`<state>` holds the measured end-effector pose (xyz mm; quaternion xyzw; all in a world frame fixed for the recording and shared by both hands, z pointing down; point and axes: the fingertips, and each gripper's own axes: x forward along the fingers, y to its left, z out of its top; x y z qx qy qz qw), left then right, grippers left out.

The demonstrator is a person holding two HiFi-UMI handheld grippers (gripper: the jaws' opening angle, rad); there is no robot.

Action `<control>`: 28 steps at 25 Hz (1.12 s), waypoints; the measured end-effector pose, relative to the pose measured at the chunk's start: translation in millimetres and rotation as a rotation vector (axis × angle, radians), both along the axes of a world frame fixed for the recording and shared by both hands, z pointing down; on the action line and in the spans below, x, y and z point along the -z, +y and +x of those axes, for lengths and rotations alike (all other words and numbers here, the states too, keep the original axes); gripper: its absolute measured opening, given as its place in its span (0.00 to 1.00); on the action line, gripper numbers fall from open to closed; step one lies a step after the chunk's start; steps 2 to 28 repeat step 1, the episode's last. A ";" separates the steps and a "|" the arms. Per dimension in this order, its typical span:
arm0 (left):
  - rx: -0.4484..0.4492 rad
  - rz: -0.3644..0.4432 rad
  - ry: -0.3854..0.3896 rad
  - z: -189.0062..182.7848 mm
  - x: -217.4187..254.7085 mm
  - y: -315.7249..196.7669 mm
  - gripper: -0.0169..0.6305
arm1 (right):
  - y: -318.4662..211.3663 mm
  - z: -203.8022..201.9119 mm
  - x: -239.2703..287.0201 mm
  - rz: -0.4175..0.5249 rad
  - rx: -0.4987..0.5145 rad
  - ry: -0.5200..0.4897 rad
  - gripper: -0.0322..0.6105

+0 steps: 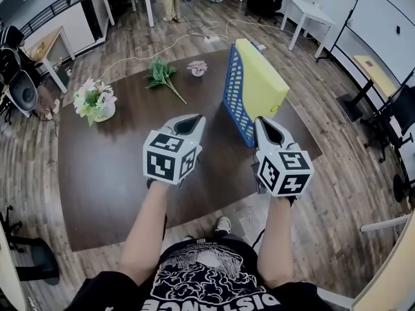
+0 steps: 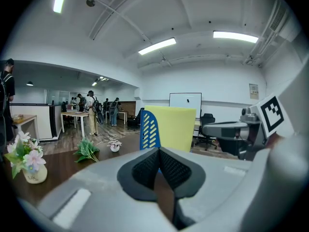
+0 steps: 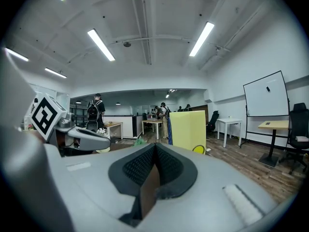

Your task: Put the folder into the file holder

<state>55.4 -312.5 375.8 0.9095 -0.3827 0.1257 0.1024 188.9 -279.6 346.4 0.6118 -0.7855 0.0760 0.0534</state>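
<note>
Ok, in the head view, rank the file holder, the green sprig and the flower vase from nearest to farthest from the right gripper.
1. The file holder, just ahead and left of the right gripper.
2. The green sprig, mid-table, further left.
3. The flower vase, far left.

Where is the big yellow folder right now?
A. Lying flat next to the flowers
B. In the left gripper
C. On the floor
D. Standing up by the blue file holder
D: the yellow folder stands upright on the table right against the blue file holder, and the left gripper and the right gripper are both shut with nothing in them.
</note>
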 end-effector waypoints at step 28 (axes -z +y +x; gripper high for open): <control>-0.001 0.000 0.000 0.5 0.2 0.0 0.04 | -0.1 0.0 0.2 0.000 0.001 0.000 0.05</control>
